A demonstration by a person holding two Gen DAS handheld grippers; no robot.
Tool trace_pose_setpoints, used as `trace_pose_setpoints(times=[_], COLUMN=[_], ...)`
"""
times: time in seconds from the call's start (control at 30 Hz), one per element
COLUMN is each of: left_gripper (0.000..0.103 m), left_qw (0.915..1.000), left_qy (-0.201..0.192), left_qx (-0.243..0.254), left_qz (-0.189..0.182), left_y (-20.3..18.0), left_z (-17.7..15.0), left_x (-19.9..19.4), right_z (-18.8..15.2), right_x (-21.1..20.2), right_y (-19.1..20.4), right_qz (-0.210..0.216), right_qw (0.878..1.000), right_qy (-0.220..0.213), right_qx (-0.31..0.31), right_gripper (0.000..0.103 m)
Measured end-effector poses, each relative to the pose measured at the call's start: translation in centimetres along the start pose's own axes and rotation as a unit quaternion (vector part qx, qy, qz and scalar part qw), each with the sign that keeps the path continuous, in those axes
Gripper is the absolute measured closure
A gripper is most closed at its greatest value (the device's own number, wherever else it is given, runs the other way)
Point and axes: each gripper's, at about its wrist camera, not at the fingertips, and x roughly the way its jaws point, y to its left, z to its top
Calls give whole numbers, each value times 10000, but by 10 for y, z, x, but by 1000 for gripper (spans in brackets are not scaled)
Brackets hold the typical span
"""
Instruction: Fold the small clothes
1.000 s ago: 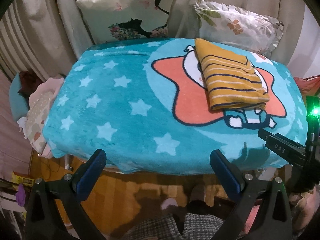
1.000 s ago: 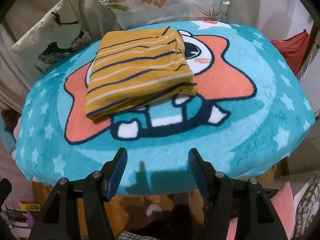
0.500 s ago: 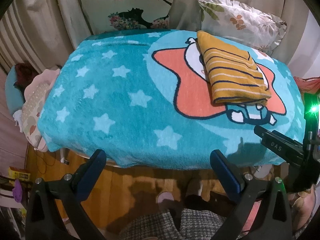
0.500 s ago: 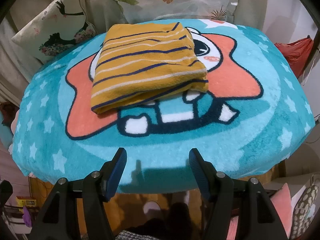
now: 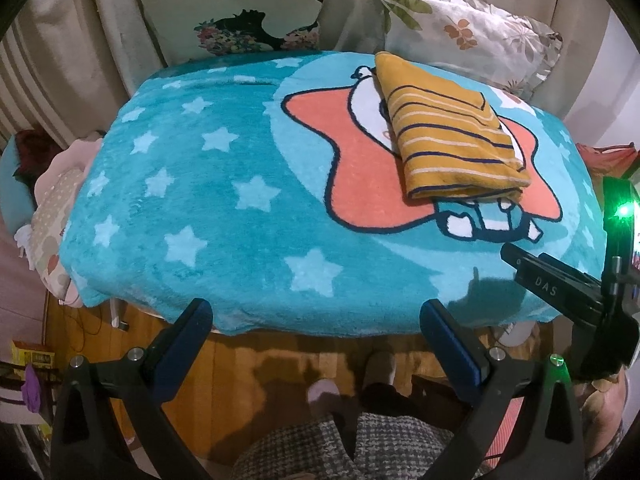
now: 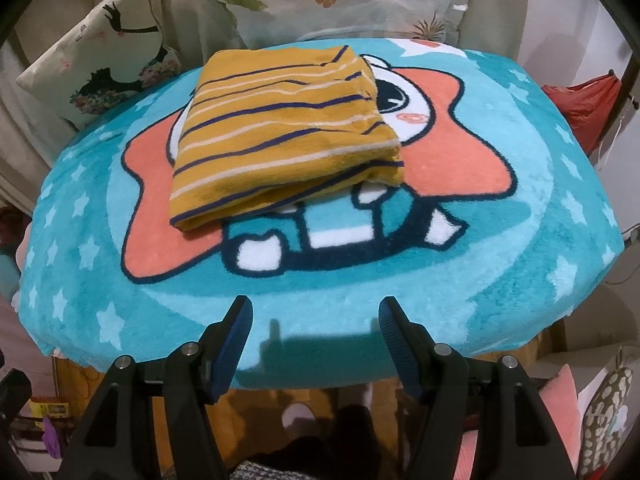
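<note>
Well beyond both spread claws, left claw (image 5: 316,320), right claw (image 6: 316,320), folded striped garment (image 6: 280,136), untouched.

Teal star-print blanket (image 5: 224,200) covers the table; orange cartoon star figure toward its right. Two cushions at the far edge: bird-and-flower cushion (image 5: 236,4) on the left, leaf-print cushion (image 5: 468,36) on the right, against beige curtains (image 5: 48,40). Wooden floor (image 5: 256,376) below the near edge. Red bag (image 6: 584,108) far right. Dim, warm indoor light.
</note>
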Motion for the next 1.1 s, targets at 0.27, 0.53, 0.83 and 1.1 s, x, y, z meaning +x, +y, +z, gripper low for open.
trace_pose_setpoints(times=[0.27,0.53,0.83,1.1], left_gripper=[0,0,0,0], left_qw=[10000,9999,9998,10000], left_qy=[31,75,61,-64], left_qx=[37,32,34,46], left_qz=[-25,-108,-177,-1], left_y=[-2,-3,0,6], left_z=[1,2,2,5], left_x=[2,6,8,7], right_z=[1,1,0,1], right_x=[0,1,5,7], right_y=[-1,0,2,11], right_qz=[-45,-56,-128,-180], right_qw=[10000,10000,9999,9998], right_qy=[-12,-17,-19,18], right_qx=[22,22,-38,-101], right_gripper=[33,33,33,33])
